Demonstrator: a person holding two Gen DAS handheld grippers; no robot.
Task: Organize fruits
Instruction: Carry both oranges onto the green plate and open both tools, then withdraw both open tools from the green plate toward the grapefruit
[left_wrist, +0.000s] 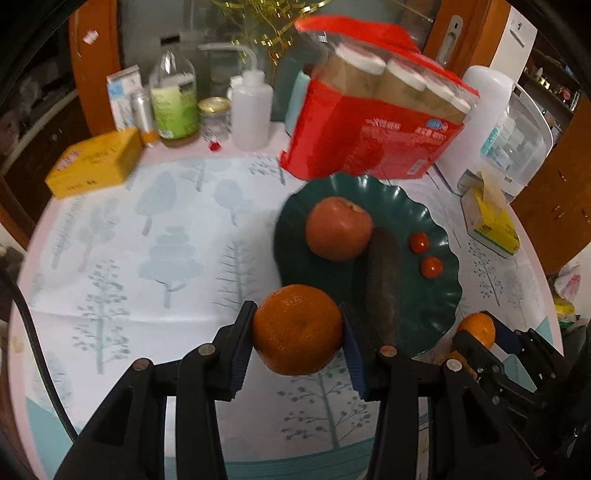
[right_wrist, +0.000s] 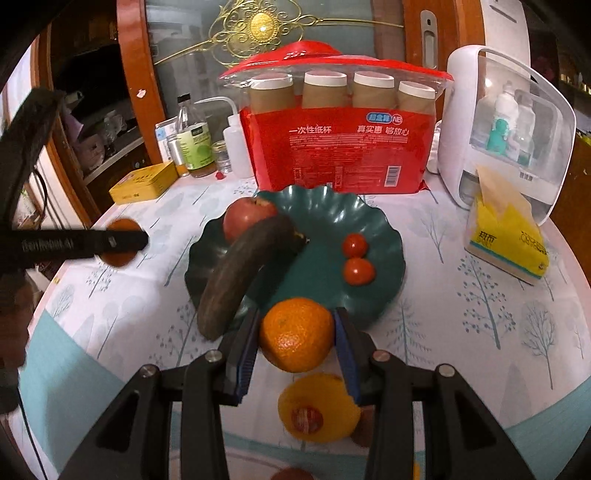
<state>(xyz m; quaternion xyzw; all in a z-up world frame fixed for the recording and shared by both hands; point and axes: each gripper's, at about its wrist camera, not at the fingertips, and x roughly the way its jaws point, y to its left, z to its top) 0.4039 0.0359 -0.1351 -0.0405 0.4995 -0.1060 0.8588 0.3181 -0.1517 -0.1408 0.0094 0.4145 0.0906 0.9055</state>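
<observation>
**Two oranges up, plate filling**

Gripping one orange (left_wrist: 297, 329) in the left gripper (left_wrist: 298, 332), jaws pinching it from both sides, hanging over the bench (left_wrist: 147, 258) just at the near-left edge of the green plate (left_wrist: 436, 295). Gripping a second orange (right_wrist: 296, 335) in the right gripper (right_wrist: 297, 338), jaws pressing its sides too, hovering right at the near rim of the same plate.

Already sitting on the plate: an apple (right_wrist: 245, 218) at the back left, a dark banana (right_wrist: 243, 273) leaning across and poking over the near-left rim, two cherry tomatoes (right_wrist: 356, 260) on the right.

Lying on the bench under the right gripper: a yellow stickered fruit (right_wrist: 319, 408). Standing behind the plate: a red pack of paper cups (right_wrist: 340, 147).
</observation>
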